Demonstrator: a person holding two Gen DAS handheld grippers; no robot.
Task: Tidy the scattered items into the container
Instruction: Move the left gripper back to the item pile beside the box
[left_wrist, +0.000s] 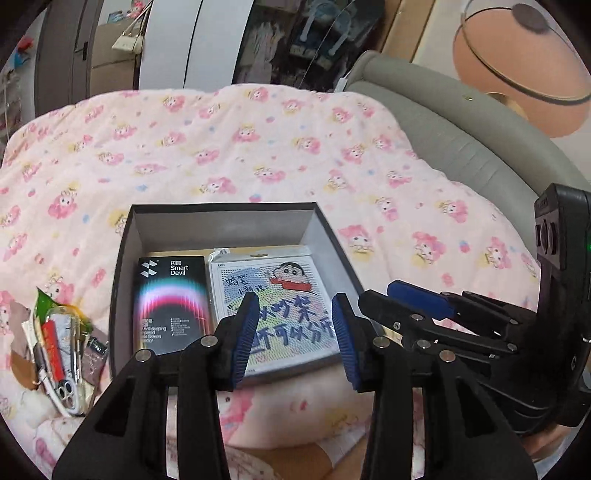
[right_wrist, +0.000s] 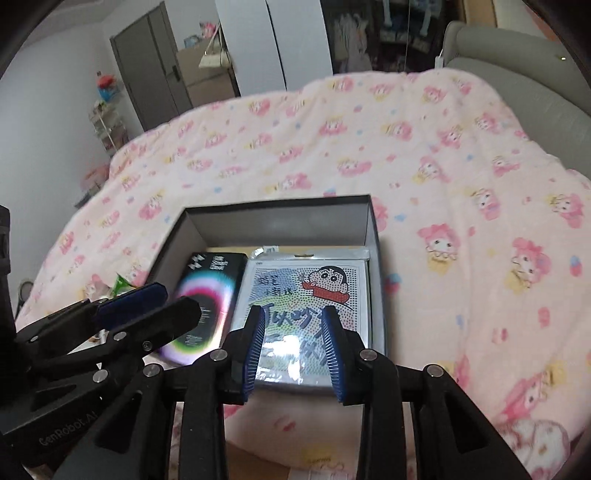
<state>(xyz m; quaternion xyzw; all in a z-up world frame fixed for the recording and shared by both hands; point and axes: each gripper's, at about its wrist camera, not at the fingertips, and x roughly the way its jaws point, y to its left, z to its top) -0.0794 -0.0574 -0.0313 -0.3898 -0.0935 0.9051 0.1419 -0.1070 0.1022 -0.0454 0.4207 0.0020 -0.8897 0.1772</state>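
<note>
Tools, left (left_wrist: 295, 334) and right (right_wrist: 293, 352), are hanging empty and parted above our box (left_wrist: 127, 258); next we are reaching lower left for the packet (left_wrist: 59, 332), gripping it flat.

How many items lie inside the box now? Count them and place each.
2. The black Smart Devil package lies on the left side of the box; the cartoon-print pack lies flat beside it on the right. Anything beneath them would be hidden.
</note>
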